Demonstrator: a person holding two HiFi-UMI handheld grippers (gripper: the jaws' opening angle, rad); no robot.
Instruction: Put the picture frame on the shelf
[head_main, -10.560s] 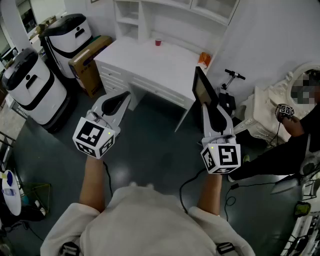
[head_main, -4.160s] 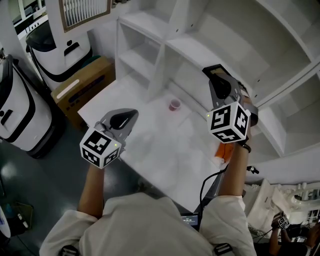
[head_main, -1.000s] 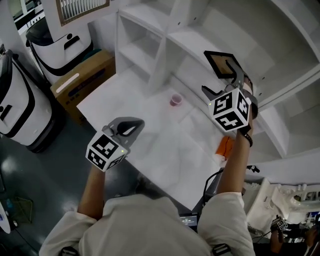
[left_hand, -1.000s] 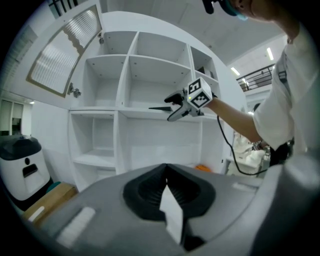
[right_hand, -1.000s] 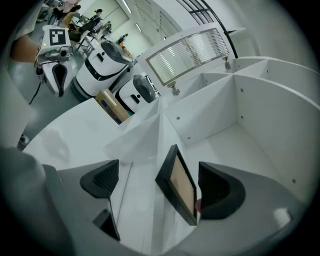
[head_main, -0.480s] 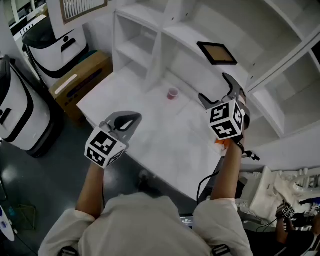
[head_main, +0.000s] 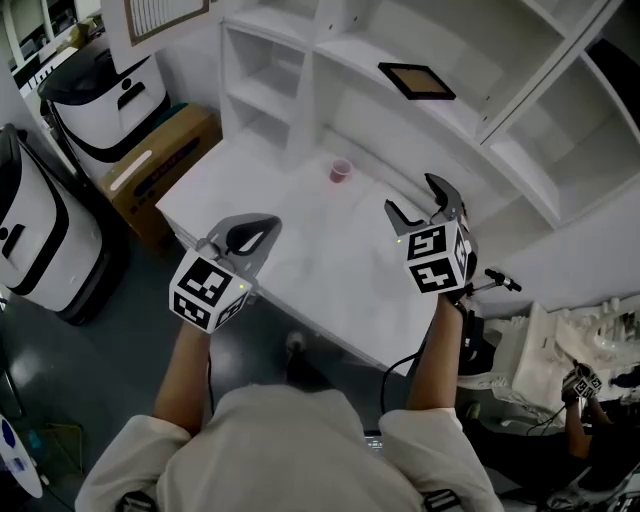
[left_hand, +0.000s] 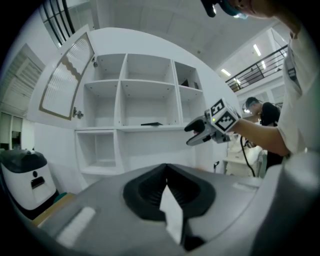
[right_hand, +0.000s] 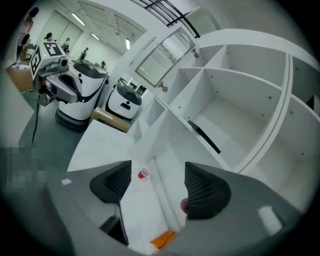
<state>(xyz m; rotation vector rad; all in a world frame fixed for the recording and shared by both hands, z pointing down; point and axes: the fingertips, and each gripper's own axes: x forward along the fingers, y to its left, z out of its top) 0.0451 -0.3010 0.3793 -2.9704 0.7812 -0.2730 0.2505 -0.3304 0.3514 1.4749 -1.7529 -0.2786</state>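
Frame (head_main: 416, 80) lies flat on shelf (head_main: 455, 112), untouched. Right tongs (head_main: 415, 200) below shelf: spread, empty, jaws just been narrowing. Left tongs (head_main: 250, 235) pressed together, empty. Advice: withdraw straight back from shelf, no upswing.

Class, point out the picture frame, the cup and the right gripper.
picture frame (head_main: 416, 81), head view, its brown centre.
cup (head_main: 341, 171), head view, its open top.
right gripper (head_main: 411, 195), head view, midway between its fingertips.

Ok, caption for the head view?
Picture frame flat on the shelf; right gripper over the desk, its empty jaws have just been closing.
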